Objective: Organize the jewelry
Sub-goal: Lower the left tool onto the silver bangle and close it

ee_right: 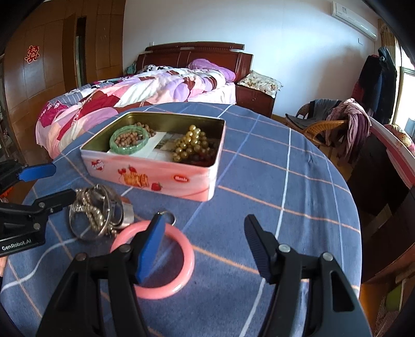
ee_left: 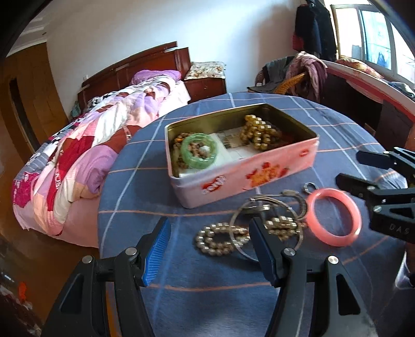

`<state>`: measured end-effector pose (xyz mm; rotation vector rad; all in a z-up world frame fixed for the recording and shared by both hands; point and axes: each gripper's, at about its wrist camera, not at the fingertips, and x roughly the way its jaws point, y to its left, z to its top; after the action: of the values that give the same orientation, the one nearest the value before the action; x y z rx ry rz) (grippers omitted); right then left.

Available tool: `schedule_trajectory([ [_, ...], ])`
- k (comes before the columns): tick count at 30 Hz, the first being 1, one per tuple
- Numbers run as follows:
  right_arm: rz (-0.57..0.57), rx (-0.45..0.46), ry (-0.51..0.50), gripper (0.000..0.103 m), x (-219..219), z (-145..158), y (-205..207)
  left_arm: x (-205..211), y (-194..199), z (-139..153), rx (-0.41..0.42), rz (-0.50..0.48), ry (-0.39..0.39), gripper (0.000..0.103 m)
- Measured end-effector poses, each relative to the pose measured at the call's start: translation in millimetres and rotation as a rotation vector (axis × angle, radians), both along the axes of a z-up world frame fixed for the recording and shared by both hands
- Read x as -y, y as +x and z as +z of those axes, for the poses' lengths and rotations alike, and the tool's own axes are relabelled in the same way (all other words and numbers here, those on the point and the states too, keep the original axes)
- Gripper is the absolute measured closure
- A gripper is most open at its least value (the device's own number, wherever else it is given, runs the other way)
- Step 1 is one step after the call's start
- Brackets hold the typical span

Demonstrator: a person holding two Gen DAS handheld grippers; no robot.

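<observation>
Left wrist view: the left gripper (ee_left: pixel 207 243) gapes empty above the pearl strands (ee_left: pixel 223 239) at lower centre; pink bangle (ee_left: pixel 333 216) lies right of them, before the pink tin (ee_left: pixel 246 173). The right gripper (ee_right: pixel 202 233) hangs unclenched, holding nothing.

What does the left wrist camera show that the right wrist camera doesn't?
Only the left wrist view shows a pale bead strand spread flat on the cloth, and a big window.

Only the right wrist view shows a wall air conditioner and a red paper cutout on the wooden wardrobe.

Both show the pink tin holding a green bangle and golden beads, the pink bangle lying on the blue checked tablecloth, the silver bangles, the bed, and both grippers with jaws open and empty.
</observation>
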<state>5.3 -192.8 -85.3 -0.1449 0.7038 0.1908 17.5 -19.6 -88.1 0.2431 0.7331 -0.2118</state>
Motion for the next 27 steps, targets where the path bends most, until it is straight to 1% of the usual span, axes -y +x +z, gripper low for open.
schedule_trajectory([
  [2,0.002,-0.001,-0.005,0.035,-1,-1,0,4,-1,-2,-0.001,-0.011,0.015,0.040],
  [4,0.005,-0.002,-0.008,0.035,-3,-3,-1,5,-1,-6,-0.011,-0.019,0.012,0.041],
  [5,0.006,-0.002,-0.009,0.035,-4,-4,-1,4,0,-7,-0.013,-0.018,0.012,0.046],
  [6,0.007,-0.003,-0.010,0.035,-5,-4,-1,4,1,-10,-0.024,-0.020,0.007,0.054],
  [7,0.009,-0.004,-0.011,0.035,-5,-5,0,3,3,-13,-0.037,-0.026,-0.003,0.059],
  [8,0.011,-0.007,-0.013,0.035,-6,-6,0,2,4,-15,-0.046,-0.030,-0.012,0.069],
  [9,0.012,-0.010,-0.014,0.035,-6,-8,0,2,5,-16,-0.055,-0.033,-0.022,0.075],
  [11,0.012,-0.014,-0.017,0.035,-7,-9,0,2,6,-19,-0.061,-0.038,-0.035,0.076],
  [12,0.013,-0.013,-0.016,0.035,-7,-9,0,1,6,-19,-0.061,-0.040,-0.038,0.080],
  [13,0.013,-0.016,-0.016,0.035,-6,-10,0,2,5,-19,-0.063,-0.050,-0.045,0.085],
  [14,0.012,-0.020,-0.016,0.035,-6,-10,0,3,5,-20,-0.066,-0.061,-0.049,0.095],
  [17,0.012,-0.020,-0.019,0.035,-7,-10,-1,5,2,-20,-0.058,-0.068,-0.034,0.097],
  [20,0.014,-0.020,-0.023,0.035,-8,-10,-1,2,1,-14,-0.050,-0.068,-0.050,0.101],
  [23,0.012,-0.024,-0.012,0.035,-7,-10,-1,1,0,-5,-0.029,-0.071,-0.047,0.101],
  [27,0.012,-0.027,-0.002,0.035,-6,-10,1,-2,-1,3,-0.020,-0.071,-0.066,0.101],
])
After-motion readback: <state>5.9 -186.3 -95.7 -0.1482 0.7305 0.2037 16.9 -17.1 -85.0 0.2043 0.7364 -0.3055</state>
